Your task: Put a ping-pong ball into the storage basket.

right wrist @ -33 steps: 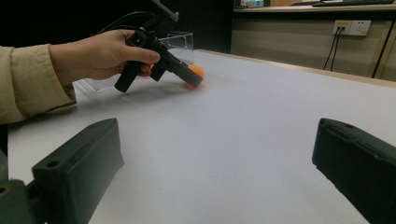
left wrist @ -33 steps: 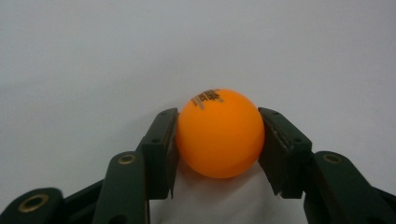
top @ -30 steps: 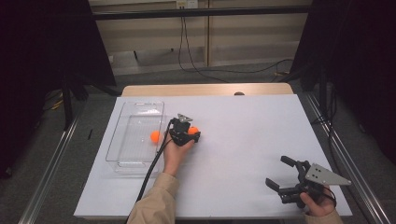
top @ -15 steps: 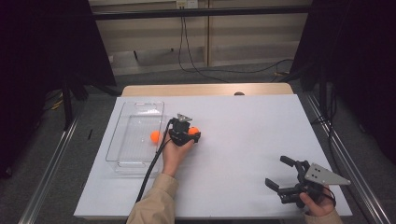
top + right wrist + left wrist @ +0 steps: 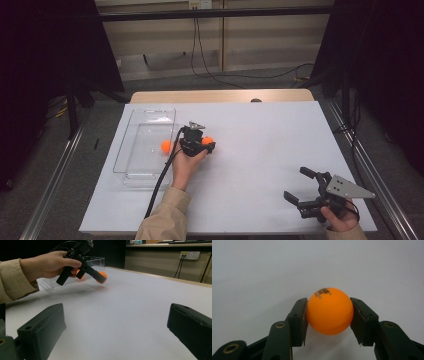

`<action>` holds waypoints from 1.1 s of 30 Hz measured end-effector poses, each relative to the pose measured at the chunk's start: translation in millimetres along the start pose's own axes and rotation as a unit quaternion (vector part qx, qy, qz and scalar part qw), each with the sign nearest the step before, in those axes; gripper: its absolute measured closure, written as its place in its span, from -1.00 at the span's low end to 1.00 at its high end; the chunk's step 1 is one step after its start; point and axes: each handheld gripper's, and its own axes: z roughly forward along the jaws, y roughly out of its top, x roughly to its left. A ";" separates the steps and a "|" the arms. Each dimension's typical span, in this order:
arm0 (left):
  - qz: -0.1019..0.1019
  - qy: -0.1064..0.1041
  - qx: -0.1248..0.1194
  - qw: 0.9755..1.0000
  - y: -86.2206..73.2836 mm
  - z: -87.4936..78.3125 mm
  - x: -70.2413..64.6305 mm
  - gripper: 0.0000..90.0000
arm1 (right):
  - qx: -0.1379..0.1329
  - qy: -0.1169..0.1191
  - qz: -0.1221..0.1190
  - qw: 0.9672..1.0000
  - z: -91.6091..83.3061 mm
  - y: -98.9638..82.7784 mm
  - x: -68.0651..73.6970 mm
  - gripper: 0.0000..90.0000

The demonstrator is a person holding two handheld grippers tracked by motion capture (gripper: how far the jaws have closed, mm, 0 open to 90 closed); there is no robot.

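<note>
1. Our left gripper (image 5: 329, 312) has its jaws closed on an orange ball (image 5: 329, 311), one pad on each side; the ball hangs just above the white table (image 5: 260, 150).
2. Our right gripper (image 5: 304, 186) rests near the table's front right corner, jaws wide apart, nothing between them.
3. A clear tray (image 5: 145, 142) lies just to the left of the held ball, with a second orange ball (image 5: 165, 146) in it.
4. Judgement: the left hand is far nearer; the carry goes left, over the tray's near wall.

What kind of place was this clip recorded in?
Probably a lab recording bench: a white-covered table ringed by black curtains, with wall sockets and loose cables behind, and a clear plastic tray set out.
</note>
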 end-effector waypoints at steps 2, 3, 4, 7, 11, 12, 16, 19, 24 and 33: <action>-0.003 -0.001 0.000 1.000 0.4 -2.0 -0.7 0.13 | 0.000 0.000 -0.001 1.000 0.0 0.1 0.0 -0.97; 0.001 -0.004 0.004 1.000 0.9 -3.7 0.0 0.13 | 0.000 0.000 -0.001 1.000 0.1 0.2 0.1 -0.97; 0.001 -0.005 0.006 1.000 1.1 -4.5 -0.1 0.13 | 0.000 0.001 -0.001 1.000 0.1 0.2 0.2 -0.97; -0.001 -0.006 0.006 1.000 1.6 -7.0 -0.6 0.13 | 0.000 0.001 -0.001 1.000 0.2 0.1 0.1 -0.97; 0.000 -0.009 0.009 1.000 2.5 -10.3 -1.1 0.13 | 0.000 0.001 -0.001 1.000 0.2 0.3 0.2 -0.97; -0.002 -0.009 0.007 1.000 2.5 -10.5 -1.7 0.13 | 0.000 0.001 -0.001 1.000 0.1 0.4 0.2 -0.97; 0.000 -0.011 0.009 1.000 3.2 -13.6 -2.1 0.13 | 0.000 0.001 -0.001 1.000 0.1 0.4 0.3 -0.97; -0.003 -0.013 0.010 1.000 4.0 -16.9 -1.4 0.13 | -0.001 0.001 -0.001 1.000 0.1 0.6 0.6 -0.97; -0.008 -0.013 0.012 1.000 5.0 -21.9 1.1 0.13 | -0.001 0.002 -0.001 1.000 0.2 0.6 0.6 -0.97; -0.012 -0.014 0.012 1.000 5.6 -27.3 3.8 0.13 | -0.001 0.003 -0.001 1.000 0.6 0.7 0.8 -0.97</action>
